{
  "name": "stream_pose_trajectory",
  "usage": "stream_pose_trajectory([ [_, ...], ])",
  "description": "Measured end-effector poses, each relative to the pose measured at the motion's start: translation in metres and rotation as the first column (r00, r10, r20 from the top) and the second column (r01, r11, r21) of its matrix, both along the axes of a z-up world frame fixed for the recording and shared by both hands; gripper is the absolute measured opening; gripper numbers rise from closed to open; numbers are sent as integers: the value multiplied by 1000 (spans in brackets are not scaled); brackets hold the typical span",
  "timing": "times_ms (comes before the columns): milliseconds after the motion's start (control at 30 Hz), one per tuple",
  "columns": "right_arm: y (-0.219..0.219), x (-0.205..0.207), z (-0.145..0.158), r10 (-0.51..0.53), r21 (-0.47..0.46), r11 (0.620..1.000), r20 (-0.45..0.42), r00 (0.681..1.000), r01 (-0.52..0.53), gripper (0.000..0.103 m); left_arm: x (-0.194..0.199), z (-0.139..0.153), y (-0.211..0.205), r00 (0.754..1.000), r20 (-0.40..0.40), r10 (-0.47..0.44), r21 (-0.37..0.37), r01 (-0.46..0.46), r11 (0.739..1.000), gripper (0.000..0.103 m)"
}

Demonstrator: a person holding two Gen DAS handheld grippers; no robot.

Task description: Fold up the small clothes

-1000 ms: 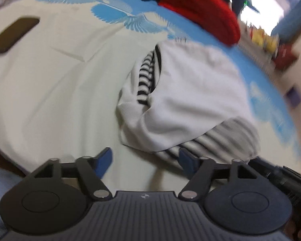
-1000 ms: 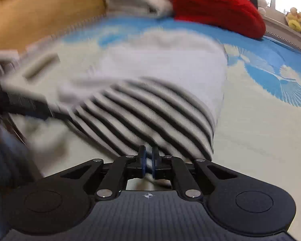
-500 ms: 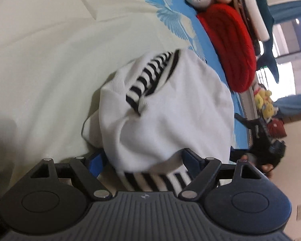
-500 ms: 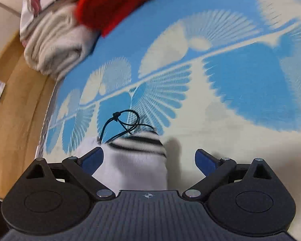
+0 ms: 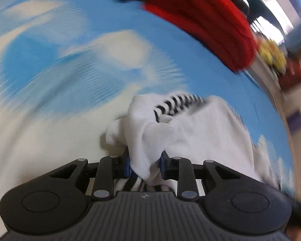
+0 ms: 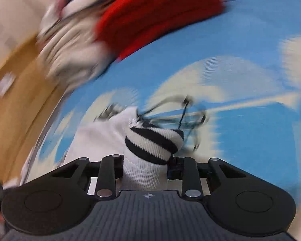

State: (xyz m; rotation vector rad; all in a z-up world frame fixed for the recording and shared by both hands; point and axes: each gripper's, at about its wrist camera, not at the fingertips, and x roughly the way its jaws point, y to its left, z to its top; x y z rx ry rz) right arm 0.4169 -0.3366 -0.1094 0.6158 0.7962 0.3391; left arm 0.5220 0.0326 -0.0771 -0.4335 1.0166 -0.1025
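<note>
A small white garment with black and white stripes (image 5: 200, 128) lies bunched on a blue and cream patterned bedsheet (image 5: 50, 64). My left gripper (image 5: 144, 163) is shut on a white fold of it, with striped cloth showing under the jaws. In the right wrist view the same garment (image 6: 102, 136) shows, and my right gripper (image 6: 148, 164) is shut on its striped end (image 6: 152, 142). A thin black cord (image 6: 182, 110) loops just beyond that end. Both views are motion-blurred.
A red folded knit (image 5: 206, 20) and a pale rolled blanket (image 6: 70, 46) lie at the far side of the bed. A wooden floor (image 6: 16, 104) shows past the bed's left edge in the right wrist view.
Both grippers were open half a second ago and are now shut on the garment. Both cameras have swung, and the left view now faces the red knit.
</note>
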Motion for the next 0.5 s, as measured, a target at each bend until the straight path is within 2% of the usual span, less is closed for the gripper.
stream_pose_trajectory([
  [33, -13, -11, -7, -25, 17, 1000, -13, 1000, 25, 30, 24, 2, -21, 999, 14, -35, 29, 35, 999, 29],
  [100, -33, -36, -21, -53, 61, 997, -16, 998, 54, 30, 60, 5, -63, 991, 48, -126, 29, 125, 992, 29],
  [167, -46, -52, -28, -82, 77, 994, -6, 997, 82, 30, 81, 5, -92, 980, 58, -192, 30, 191, 981, 29],
  [233, -58, -61, -34, -113, 111, 987, 0, 994, 112, 30, 93, 2, -105, 974, 53, -220, 31, 219, 975, 31],
  [333, -64, -58, -41, -107, 134, 985, -8, 994, 107, 31, 105, -3, -95, 978, 34, -204, -22, 205, 979, 40],
  [400, -67, -59, -44, -109, 135, 985, -7, 994, 109, 33, 117, -7, -82, 985, 27, -172, -58, 174, 983, 54],
  [433, -67, -58, -45, -111, 131, 985, -6, 994, 111, 34, 122, -6, -75, 989, 38, -140, -64, 142, 988, 57],
  [467, -69, -60, -44, -114, 131, 985, -7, 993, 114, 38, 124, -2, -67, 994, 46, -96, -64, 99, 993, 71],
  [500, -69, -61, -46, -122, 127, 984, -19, 992, 124, 43, 127, -1, -58, 997, 48, -53, -73, 56, 996, 78],
])
